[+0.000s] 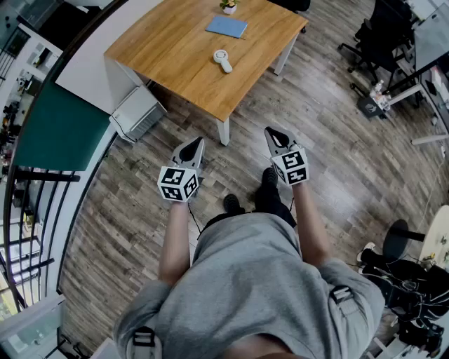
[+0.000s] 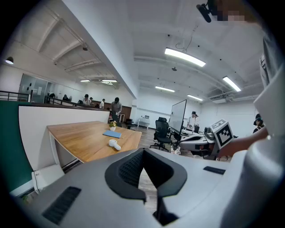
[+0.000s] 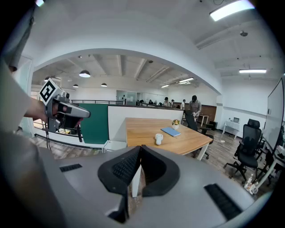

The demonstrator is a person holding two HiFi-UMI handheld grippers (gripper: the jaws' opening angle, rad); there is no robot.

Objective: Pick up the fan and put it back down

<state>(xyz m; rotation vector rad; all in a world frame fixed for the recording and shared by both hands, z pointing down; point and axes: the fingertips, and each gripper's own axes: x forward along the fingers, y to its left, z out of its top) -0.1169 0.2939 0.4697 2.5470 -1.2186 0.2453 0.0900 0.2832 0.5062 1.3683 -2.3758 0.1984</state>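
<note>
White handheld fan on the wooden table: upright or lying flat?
Lying flat: the small white handheld fan rests with round head and handle both down on the light wooden table.

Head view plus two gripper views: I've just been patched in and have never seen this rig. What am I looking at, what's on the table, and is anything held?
There is no robot arm. A person stands on the wood floor with a two-jaw gripper in each hand. The head view looks steeply down from the person's head and shows the left gripper and right gripper with their marker cubes. Each gripper view looks along that gripper's own jaws. Ahead, the wooden table carries a small white fan, a blue notebook and a little potted plant. Both pairs of jaws are shut with nothing between them, and the fan lies untouched.
</note>
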